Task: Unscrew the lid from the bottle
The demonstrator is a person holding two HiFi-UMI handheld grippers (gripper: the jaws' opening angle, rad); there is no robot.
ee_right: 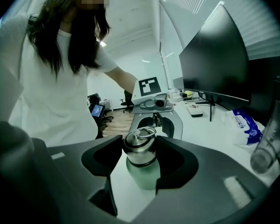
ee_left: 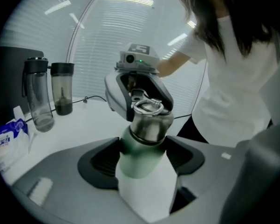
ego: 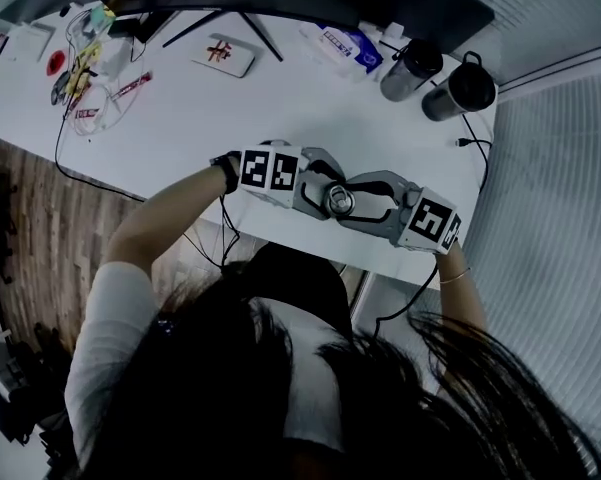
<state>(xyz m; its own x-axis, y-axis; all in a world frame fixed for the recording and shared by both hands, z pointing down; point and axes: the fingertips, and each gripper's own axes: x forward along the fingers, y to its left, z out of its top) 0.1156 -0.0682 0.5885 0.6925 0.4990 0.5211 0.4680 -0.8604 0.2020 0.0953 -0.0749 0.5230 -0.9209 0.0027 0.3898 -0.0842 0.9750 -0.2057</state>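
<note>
White desk [ego: 180,118], monitor [ee_right: 214,55] along the back. Two tumblers [ego: 458,90] and a blue packet [ego: 350,46] sit well off at the far corner, with cable clutter at the other end. Nothing is near our work.

The bottle [ee_left: 140,157] is near the desk's front edge, right in front of us, caught between both grippers. We can't tell whether its base rests on the desk or hangs just above it.

Left gripper [ego: 330,193]: jaws are clamped on the green body, just below the steel top. Body hold looks solid and centred in the pads.

Right gripper [ego: 352,204]: it comes in from the opposite side, one pad pressed on each flank of the lid [ee_right: 140,150]. The ring [ee_right: 142,133] on top stands free above the pads.

Status as we read it:
- Done: both grips are set, body on one side and lid on the other.
- Not done: the lid still sits on the neck. The dark seam between lid and body looks even all round, with no thread showing and no tilt.
- Unknown: whether any turn has gone into it, since a seated lid looks the same either way.

Left to do, in our judgement, is essentially all of the unscrewing. We twist the lid with the right gripper while the left keeps the body from spinning. We regrip when the wrist runs out, then lift the lid clear.
</note>
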